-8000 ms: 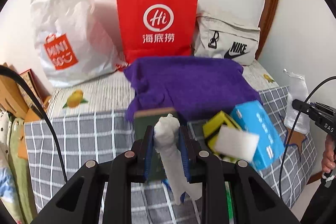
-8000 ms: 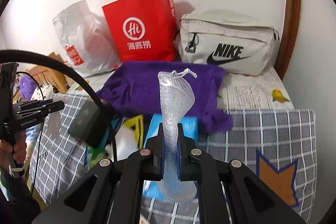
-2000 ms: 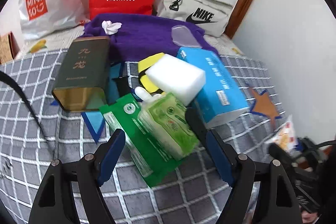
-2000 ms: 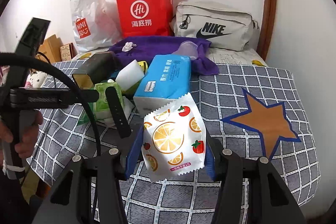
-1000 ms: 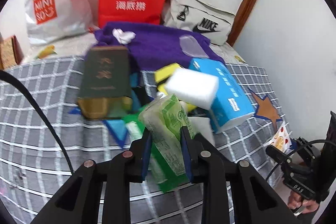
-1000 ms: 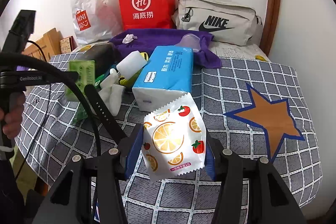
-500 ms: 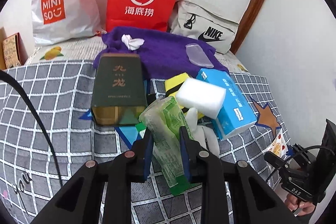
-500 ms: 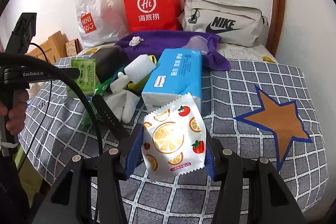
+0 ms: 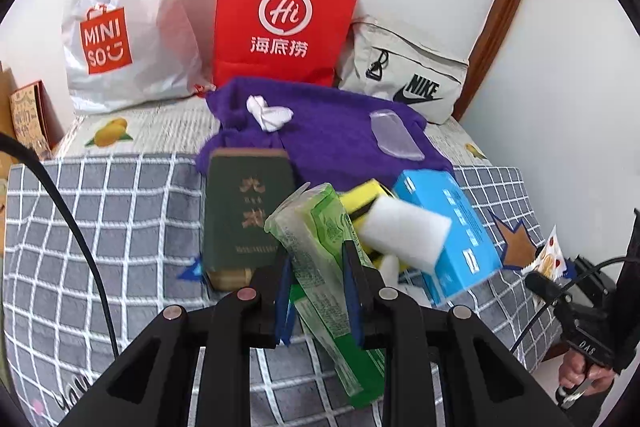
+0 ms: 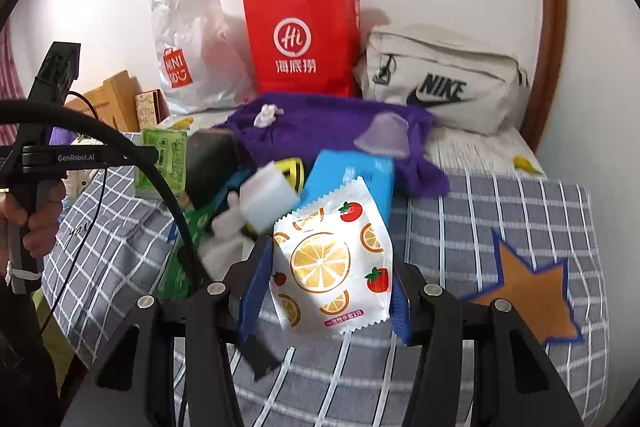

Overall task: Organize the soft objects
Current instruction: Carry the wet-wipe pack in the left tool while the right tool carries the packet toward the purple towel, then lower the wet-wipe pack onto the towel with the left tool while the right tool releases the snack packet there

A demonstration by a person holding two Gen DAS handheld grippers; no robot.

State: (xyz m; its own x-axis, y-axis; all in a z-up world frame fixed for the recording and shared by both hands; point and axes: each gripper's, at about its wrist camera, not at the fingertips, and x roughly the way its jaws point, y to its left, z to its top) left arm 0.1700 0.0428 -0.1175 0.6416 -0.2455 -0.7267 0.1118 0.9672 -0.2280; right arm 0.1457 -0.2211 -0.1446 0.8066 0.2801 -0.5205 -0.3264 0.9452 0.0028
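Observation:
My left gripper [image 9: 318, 279] is shut on a green wet-wipes pack [image 9: 320, 247] and holds it tilted above the checked bedspread [image 9: 100, 227]. The pack also shows in the right wrist view [image 10: 162, 163]. My right gripper [image 10: 324, 283] is shut on a white sachet with orange slices [image 10: 330, 261], lifted over the bed. On the purple towel [image 9: 332, 135] lie a white mesh wad [image 9: 268, 113] and a clear mesh sleeve [image 9: 394, 137]. A white sponge [image 9: 402, 233], a yellow sponge [image 9: 360, 197] and a blue tissue pack [image 9: 452, 227] sit in a pile.
A dark green box [image 9: 248, 211] lies left of the pile. A red paper bag [image 9: 284, 15], a silver Miniso bag [image 9: 120, 19] and a grey Nike bag [image 9: 404, 79] stand against the wall. A white glove [image 10: 228, 223] lies by the sponge.
My left gripper closed on the wipes pack and lifted it off the pile. Both grippers have moved nearer the purple towel. The right still holds the sachet.

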